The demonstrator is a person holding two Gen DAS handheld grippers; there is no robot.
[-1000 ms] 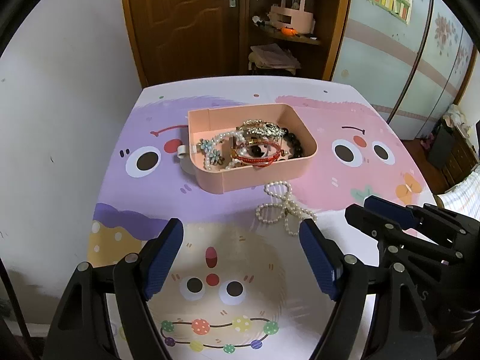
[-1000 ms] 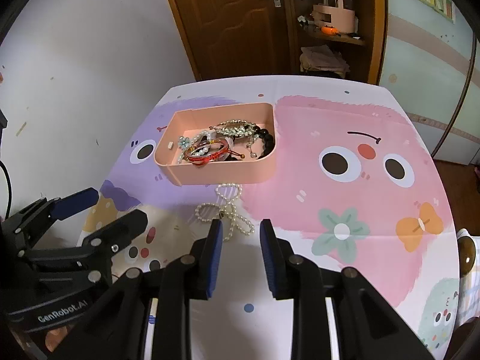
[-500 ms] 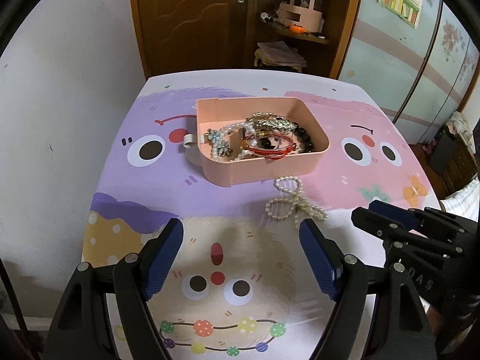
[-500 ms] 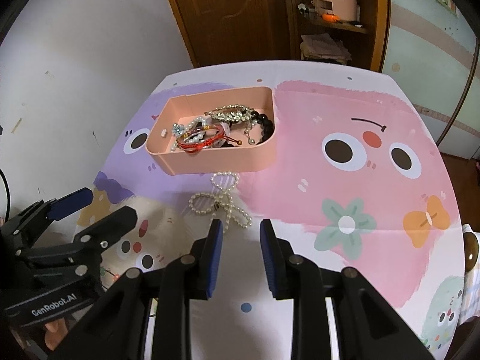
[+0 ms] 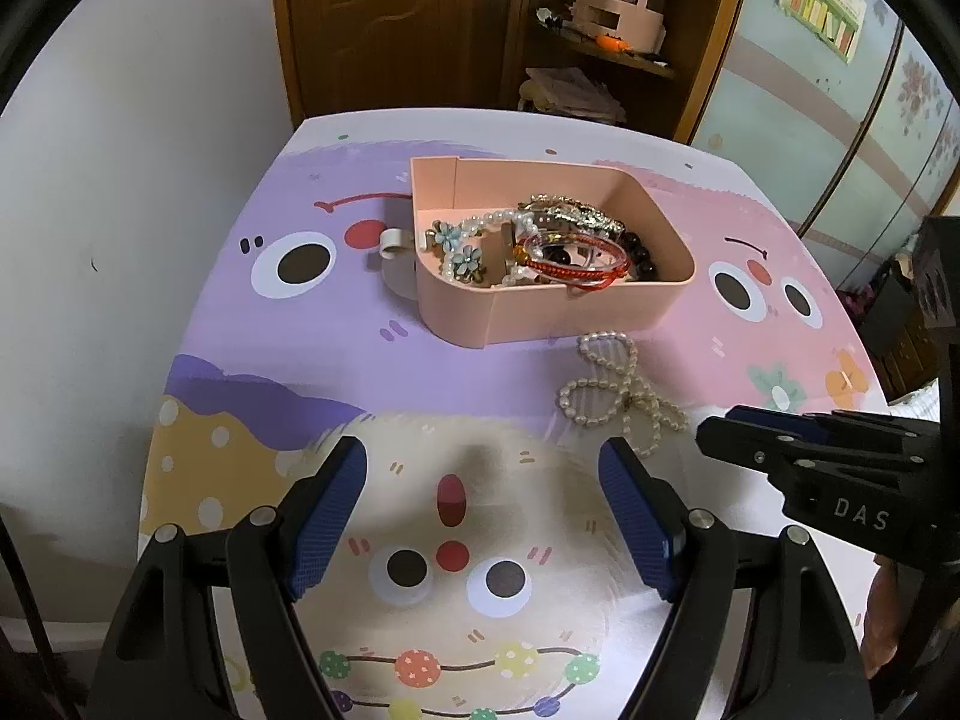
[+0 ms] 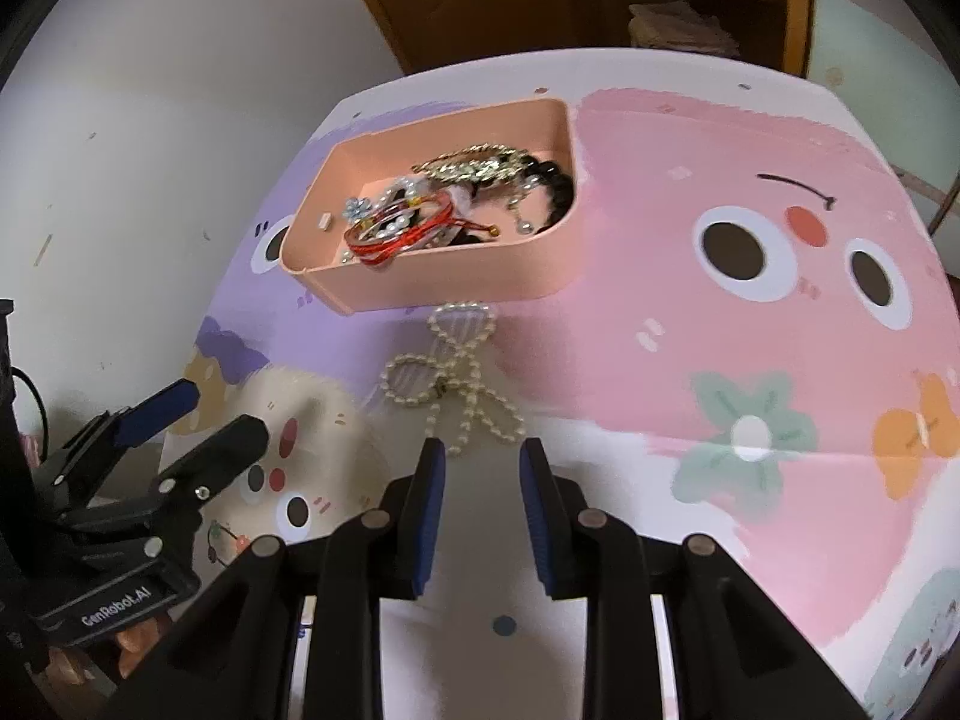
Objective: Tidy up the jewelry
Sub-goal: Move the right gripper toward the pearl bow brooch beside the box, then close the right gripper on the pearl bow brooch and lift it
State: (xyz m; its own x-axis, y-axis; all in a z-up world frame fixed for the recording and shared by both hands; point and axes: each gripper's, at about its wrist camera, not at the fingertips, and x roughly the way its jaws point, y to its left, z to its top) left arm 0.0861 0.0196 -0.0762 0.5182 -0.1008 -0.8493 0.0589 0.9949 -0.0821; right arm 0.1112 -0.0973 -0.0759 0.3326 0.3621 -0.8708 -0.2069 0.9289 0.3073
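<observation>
A pink tray [image 5: 540, 315] [image 6: 456, 285] on the cartoon tablecloth holds several bracelets, among them a red bangle [image 5: 576, 264] [image 6: 399, 234] and dark beads. A white pearl necklace [image 5: 618, 387] [image 6: 453, 378] lies loose on the cloth just in front of the tray. My left gripper [image 5: 483, 468] is open and empty, above the cloth to the left of the necklace. My right gripper [image 6: 483, 450] is open by a narrow gap and empty, its tips right at the near end of the necklace; it also shows in the left wrist view [image 5: 798, 438].
A small white clip [image 5: 393, 240] lies by the tray's left side. The table's edges [image 5: 150, 480] fall off at left against a white wall. A wooden door and shelf [image 5: 600, 30] stand behind the table. The left gripper body [image 6: 132, 480] sits left of my right gripper.
Both grippers have moved forward toward the tray. The right gripper has dropped lower, to the near end of the pearl necklace. Neither gripper's opening has changed.
</observation>
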